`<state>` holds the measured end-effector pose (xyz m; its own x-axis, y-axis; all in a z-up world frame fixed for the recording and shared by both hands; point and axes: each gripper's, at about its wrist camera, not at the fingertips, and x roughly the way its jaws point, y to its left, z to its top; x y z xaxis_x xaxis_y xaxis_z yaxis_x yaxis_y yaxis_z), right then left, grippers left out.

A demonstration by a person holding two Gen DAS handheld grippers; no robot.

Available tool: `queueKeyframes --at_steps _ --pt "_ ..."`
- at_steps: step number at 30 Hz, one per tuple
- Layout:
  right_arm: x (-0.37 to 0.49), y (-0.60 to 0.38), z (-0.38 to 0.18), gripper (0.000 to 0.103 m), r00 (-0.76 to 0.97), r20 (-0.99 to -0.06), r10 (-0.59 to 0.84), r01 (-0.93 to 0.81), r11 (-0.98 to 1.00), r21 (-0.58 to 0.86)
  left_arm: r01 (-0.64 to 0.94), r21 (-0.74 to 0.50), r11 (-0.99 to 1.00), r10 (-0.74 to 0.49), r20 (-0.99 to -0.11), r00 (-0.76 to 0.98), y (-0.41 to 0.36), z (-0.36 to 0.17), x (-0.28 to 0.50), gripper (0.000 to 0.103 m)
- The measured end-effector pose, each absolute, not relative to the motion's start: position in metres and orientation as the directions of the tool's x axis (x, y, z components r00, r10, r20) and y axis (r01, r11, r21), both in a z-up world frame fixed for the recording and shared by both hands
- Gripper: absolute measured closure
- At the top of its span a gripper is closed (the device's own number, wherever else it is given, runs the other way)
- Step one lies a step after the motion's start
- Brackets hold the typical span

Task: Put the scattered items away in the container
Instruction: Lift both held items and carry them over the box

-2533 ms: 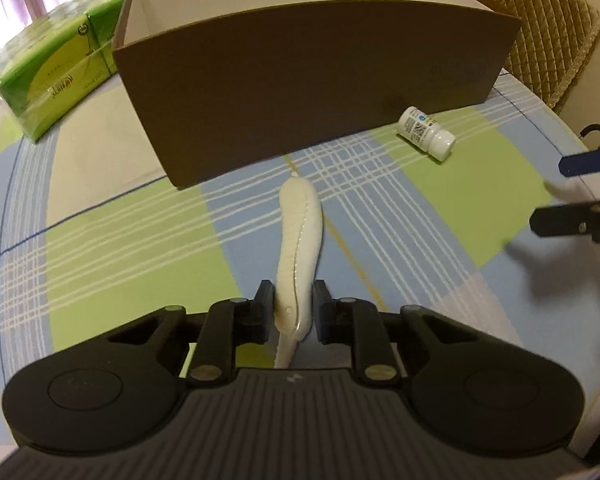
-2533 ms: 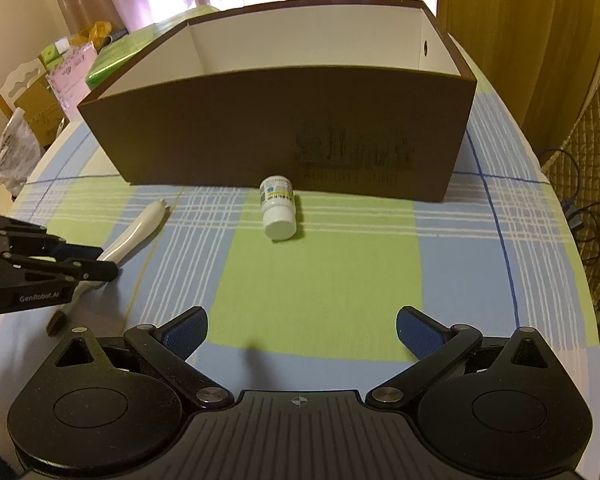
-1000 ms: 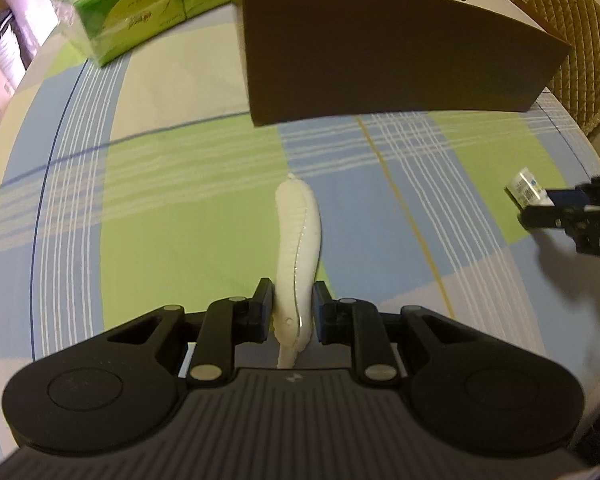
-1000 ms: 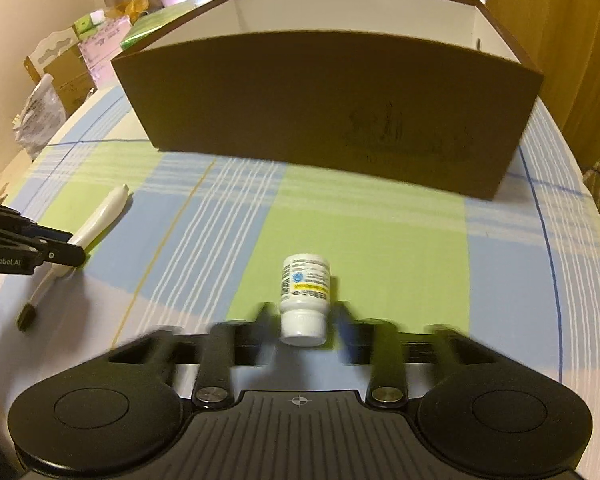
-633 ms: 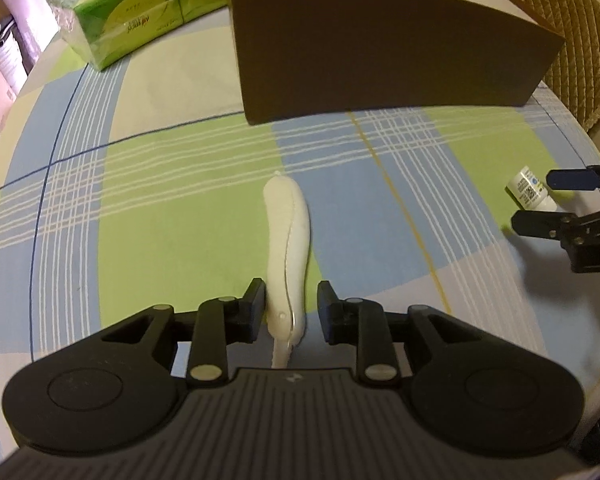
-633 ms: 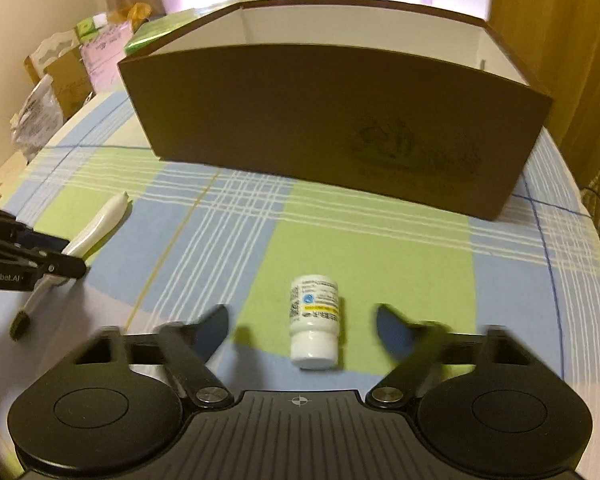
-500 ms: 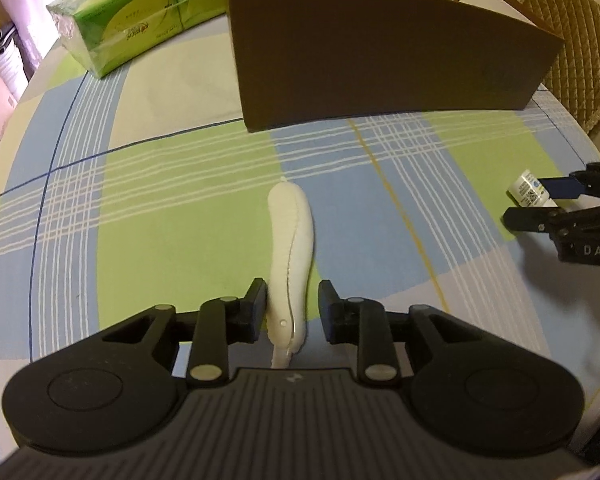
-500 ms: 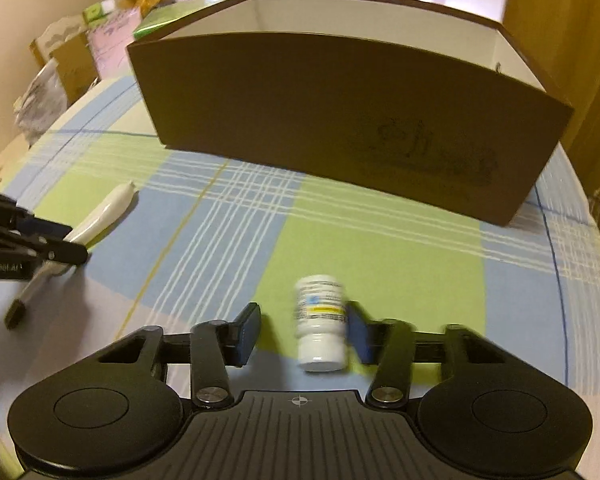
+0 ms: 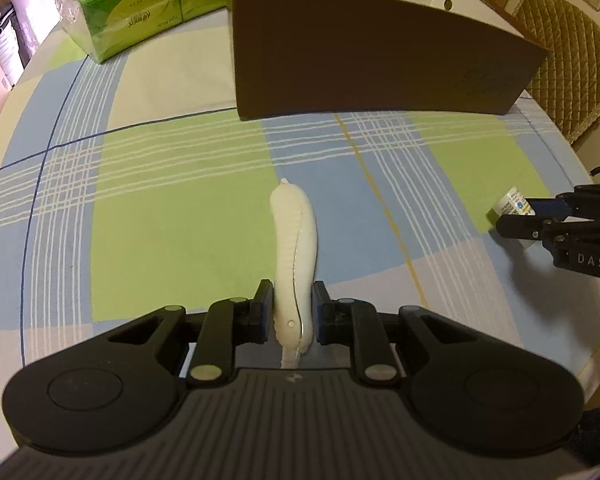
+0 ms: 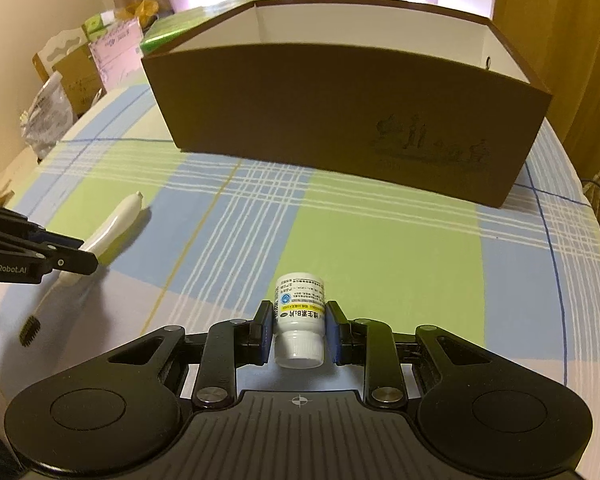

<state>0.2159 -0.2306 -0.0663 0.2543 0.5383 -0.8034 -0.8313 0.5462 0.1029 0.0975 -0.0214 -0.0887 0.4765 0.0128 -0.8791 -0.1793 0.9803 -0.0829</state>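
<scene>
Grasping done: left gripper (image 9: 289, 312) clamps white plastic toothbrush (image 9: 295, 256), right gripper (image 10: 298, 330) clenches small white pill bottle (image 10: 300, 320); next, lift both over far brown cardboard box (image 10: 340, 120).

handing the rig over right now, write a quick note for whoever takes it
Left gripper: shut on the white brush, gripped at its handle; its bristle end trails toward the table edge.
Right gripper: its jaws have just closed on the white pill bottle, cap toward the camera; it is shut on the bottle.
Brown box: open-topped, on the checked tablecloth ahead of both grippers. As far as its inside shows, it looks empty.
Done: both items gripped.
Left: lift each, carry it over the box wall, release inside.
</scene>
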Motion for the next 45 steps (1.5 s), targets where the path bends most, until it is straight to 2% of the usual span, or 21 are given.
queueKeyframes --at_steps 22,45 --pt "0.211 -0.225 -0.015 0.073 0.281 -0.709 0.647 -0.837 0.526 0.148 -0.108 -0.130 0.986 -0.033 -0.776 0.630 -0.036 -0.020 0.108 0.087" --pt "0.262 -0.191 0.038 0.073 0.357 -0.582 0.731 -0.854 0.508 0.115 -0.063 -0.111 0.992 -0.028 -0.670 0.742 -0.033 0.041 0.179 0.087"
